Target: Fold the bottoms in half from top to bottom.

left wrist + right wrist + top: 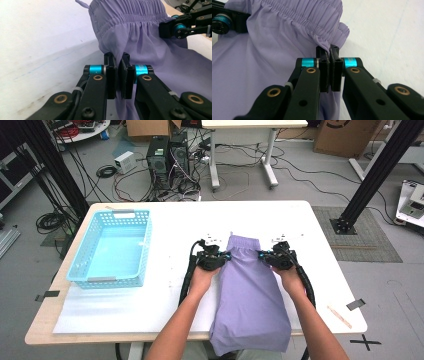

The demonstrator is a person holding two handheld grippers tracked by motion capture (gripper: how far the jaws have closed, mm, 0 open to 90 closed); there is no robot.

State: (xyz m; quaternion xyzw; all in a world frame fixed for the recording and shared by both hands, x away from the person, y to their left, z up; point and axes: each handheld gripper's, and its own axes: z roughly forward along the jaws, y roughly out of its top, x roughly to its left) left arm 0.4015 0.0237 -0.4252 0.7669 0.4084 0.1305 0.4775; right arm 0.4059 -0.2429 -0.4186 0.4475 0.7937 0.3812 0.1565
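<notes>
A cluttered lab floor with cables and computer towers lies behind a white worktop, where a blue basket sits near the left edge. A lilac garment lies toward the front edge right of middle, its lower end hanging over that edge. The left gripper is pinched tight on the cloth's side just below the gathered waistband; the right gripper nips the opposite side likewise. To my eye a fold or lift is starting: both hands should rise together, level, keeping the waistband taut so neither pinch slips
</notes>
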